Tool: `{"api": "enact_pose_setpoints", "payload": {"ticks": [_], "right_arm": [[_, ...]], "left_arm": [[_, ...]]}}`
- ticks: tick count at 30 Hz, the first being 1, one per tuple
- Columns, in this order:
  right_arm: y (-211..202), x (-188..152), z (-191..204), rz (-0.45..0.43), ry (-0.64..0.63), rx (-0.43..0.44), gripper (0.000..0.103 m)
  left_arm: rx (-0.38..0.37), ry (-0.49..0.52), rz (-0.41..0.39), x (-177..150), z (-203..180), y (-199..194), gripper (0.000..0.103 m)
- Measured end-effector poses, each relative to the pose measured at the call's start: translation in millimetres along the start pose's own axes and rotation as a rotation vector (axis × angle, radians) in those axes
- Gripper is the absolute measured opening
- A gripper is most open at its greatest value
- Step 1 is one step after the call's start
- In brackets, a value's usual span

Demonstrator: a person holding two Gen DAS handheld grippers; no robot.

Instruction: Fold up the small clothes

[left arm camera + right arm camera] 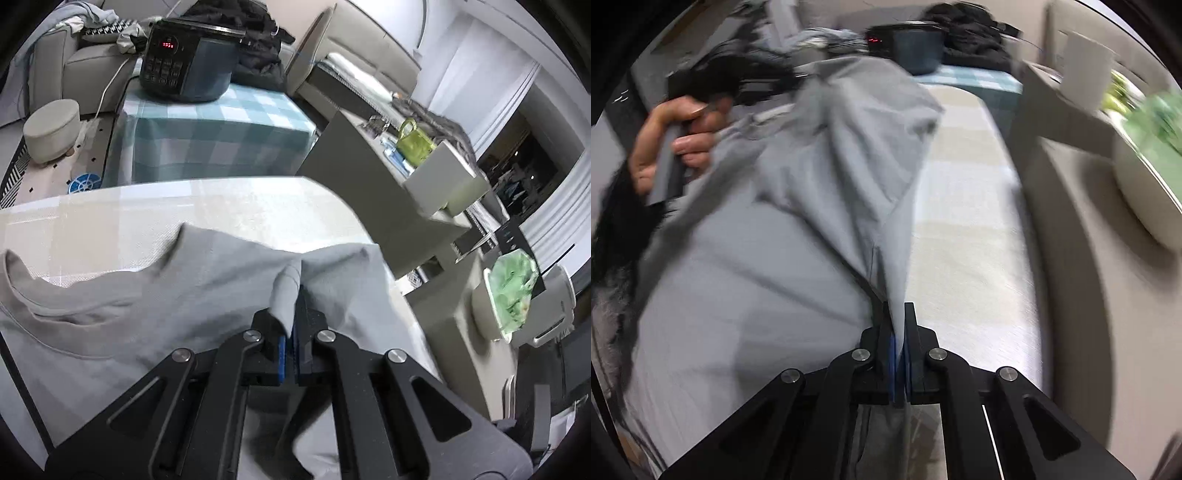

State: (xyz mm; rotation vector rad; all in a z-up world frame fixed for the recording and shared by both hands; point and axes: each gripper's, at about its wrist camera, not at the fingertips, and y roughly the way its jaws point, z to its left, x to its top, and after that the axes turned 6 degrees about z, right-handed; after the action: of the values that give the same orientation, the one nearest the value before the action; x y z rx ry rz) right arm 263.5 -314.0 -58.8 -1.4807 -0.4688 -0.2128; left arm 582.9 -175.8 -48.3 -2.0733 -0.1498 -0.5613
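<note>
A light grey T-shirt (pixel 155 295) lies on the pale table (pixel 221 206), its neckline at the left in the left wrist view. My left gripper (pixel 293 295) is shut on a pinched fold of the shirt near its right edge. In the right wrist view the same grey shirt (pixel 798 206) is lifted and stretched toward the far side, blurred by motion. My right gripper (pixel 898 314) is shut on the shirt's edge, cloth running between its blue pads. A person's hand (pixel 672 140) holds the left gripper's handle at the upper left.
A black electric cooker (pixel 188 62) stands on a checked blue cloth (pixel 221 129) beyond the table. Grey box shelves (pixel 369 184) hold a green bag (pixel 413 142). A bin with a green liner (pixel 509 295) sits at the right. A round stool (pixel 51 125) stands left.
</note>
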Motion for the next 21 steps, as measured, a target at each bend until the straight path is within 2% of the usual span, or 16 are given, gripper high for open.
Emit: {"api": "enact_pose_setpoints", "payload": {"ticks": [2,3,4,7,9,11,13,15,17,19,21], "right_arm": [[-3,-3,-6,0.001,0.012,-0.006,0.017],[-6,-4,-8,0.000,0.030,-0.026,0.030],[-10,-5,-8,-0.017,0.045,-0.022,0.036],[-27,0,1,-0.106,0.046,0.012,0.038],[-35,8,17,-0.157,0.002,0.016,0.038],[-35,21,44,-0.180,-0.078,0.045,0.039],[-29,31,64,-0.183,-0.131,0.045,0.039],[-20,37,70,-0.167,-0.127,0.028,0.039],[-15,37,64,-0.156,-0.082,0.031,0.039],[-16,34,51,-0.154,-0.035,0.025,0.039],[-17,29,42,-0.144,-0.004,0.017,0.039]], "left_arm": [[0.056,0.001,0.063,-3,7,9,0.000],[0.107,-0.001,0.080,-7,12,13,0.000],[0.130,-0.003,0.088,-9,16,15,0.000],[0.098,-0.041,0.068,-21,30,1,0.006],[0.130,-0.042,0.047,-28,34,-10,0.025],[0.150,-0.068,0.022,-40,39,-24,0.032],[0.132,-0.083,0.040,-58,38,-39,0.032],[0.085,-0.109,0.054,-83,34,-50,0.032],[-0.005,-0.113,0.084,-111,21,-55,0.032],[-0.068,-0.063,0.116,-135,-2,-46,0.032],[-0.060,-0.003,0.158,-144,-17,-31,0.032]]}}
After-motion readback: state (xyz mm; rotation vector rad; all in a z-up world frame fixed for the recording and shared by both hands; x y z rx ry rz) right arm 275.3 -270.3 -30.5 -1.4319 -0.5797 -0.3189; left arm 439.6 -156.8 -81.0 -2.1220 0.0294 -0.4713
